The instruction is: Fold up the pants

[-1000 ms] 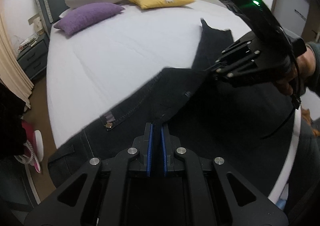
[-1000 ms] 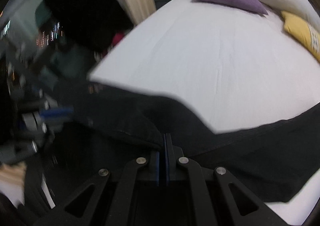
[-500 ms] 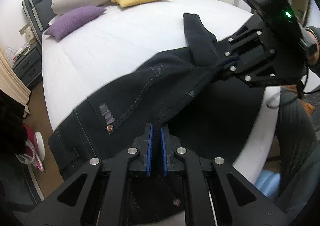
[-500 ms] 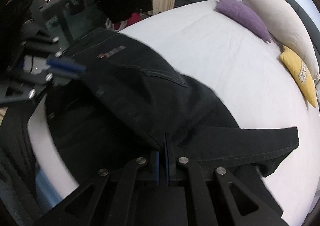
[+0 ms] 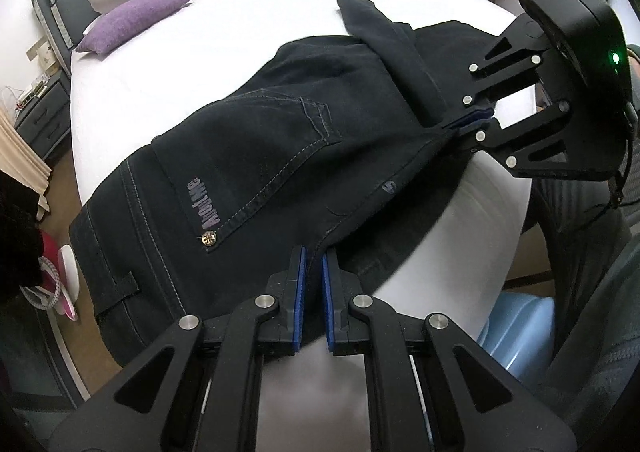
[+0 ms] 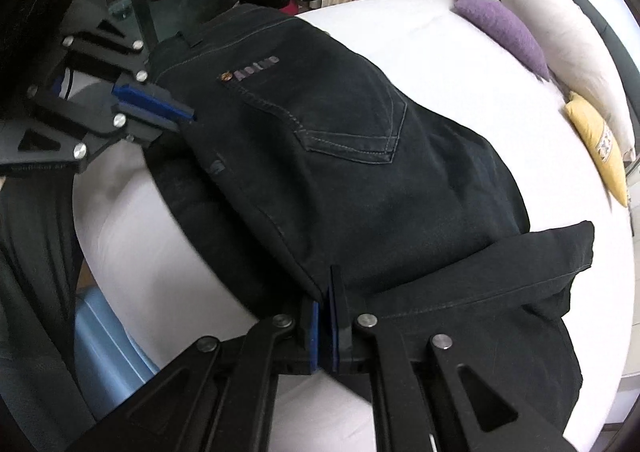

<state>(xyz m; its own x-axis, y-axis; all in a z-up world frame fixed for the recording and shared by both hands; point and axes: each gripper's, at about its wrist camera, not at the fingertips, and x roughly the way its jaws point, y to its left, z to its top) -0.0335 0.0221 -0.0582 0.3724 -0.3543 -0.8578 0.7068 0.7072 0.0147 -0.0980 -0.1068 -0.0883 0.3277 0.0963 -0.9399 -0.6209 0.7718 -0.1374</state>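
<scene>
On the white bed (image 5: 168,63), your pants (image 5: 280,155) had come down from mid-air, folded leg over leg. Your left gripper (image 5: 313,292) had eased its jaws apart off the seam edge; your right gripper (image 6: 325,316) stayed clenched on it.

The room light is bright and even. The white bed (image 5: 168,91) glows. The dark pants (image 5: 280,155) hide their folds. Edges bend round and go black. Little blur shows near the bed's rim.
</scene>
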